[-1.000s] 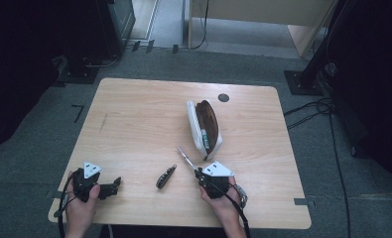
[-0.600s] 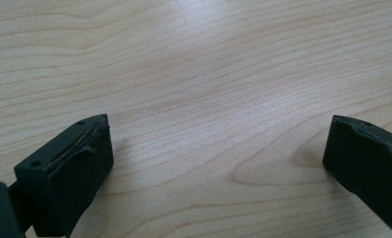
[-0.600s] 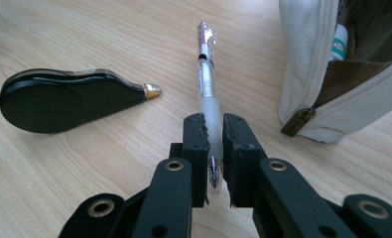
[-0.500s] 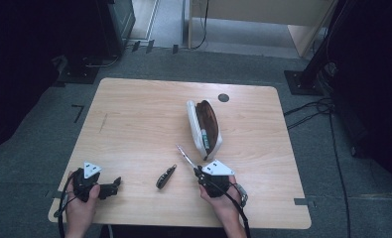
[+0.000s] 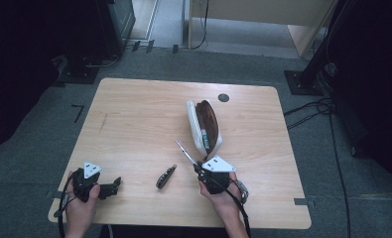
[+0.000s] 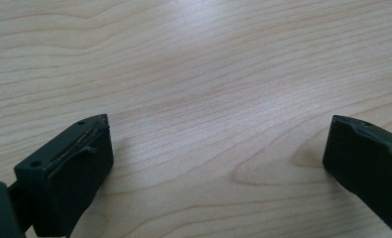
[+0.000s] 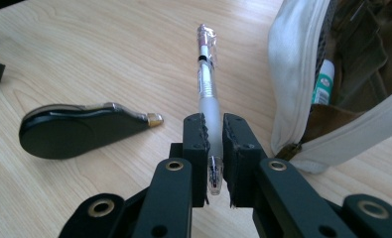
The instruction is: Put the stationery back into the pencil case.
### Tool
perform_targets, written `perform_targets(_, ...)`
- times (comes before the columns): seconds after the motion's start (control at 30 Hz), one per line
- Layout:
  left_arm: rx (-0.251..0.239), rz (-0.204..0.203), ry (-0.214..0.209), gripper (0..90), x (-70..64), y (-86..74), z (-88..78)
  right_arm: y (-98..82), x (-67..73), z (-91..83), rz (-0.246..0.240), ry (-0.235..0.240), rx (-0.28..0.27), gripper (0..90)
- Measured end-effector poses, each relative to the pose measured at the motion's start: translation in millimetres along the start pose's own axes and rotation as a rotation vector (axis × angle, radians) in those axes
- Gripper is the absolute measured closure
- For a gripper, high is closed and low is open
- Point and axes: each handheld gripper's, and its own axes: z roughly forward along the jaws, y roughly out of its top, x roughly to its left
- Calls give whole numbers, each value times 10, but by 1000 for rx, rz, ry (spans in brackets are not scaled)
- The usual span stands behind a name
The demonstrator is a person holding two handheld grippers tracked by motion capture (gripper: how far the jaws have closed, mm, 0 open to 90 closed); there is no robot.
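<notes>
The work in hand looks like packing small desk items into the white pencil pouch [image 5: 197, 130], which lies open on the wooden table [image 5: 134, 114] with its brown lining showing and at least one green-and-white item already inside. I judge it partway done: the mechanical pencil [image 7: 207, 94] is picked up but not yet in the pouch, and the black teardrop-shaped item with a brass tip [image 7: 79, 130] (possibly a correction-tape dispenser or a folded tool; I cannot tell which) lies on the table just left of the pencil, untouched.

The right gripper [image 7: 212, 136] has its jaws drawn together and clamped on the pencil near its lower end, so that most of the barrel sticks out ahead of the pads, pointing up and away, close beside the pouch's zip edge. In the high view this gripper [image 5: 199, 171] sits just below the pouch's near end, the pencil slanting toward the table's middle.

The left gripper [image 5: 115, 184] rests near the table's front left corner, well apart from everything; its jaws stand wide apart over bare wood, holding nothing

What remains, as I read it, is to swing the pencil tip into the pouch's mouth, let go, then fetch the black item
</notes>
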Motion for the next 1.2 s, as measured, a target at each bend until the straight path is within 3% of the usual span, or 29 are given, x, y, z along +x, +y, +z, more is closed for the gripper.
perform_targets(0.67,-1,-1,0,0,-1,0,0,429,-82,-192,-11,-11,-84,815)
perform_targets(0.93,0,0,0,0,0,0,0,609,-194,-262,9,-45,-119,814)
perform_targets(1.2,-1,-2,-1,0,-1,0,0,759,-369,-277,64,-107,-130,815)
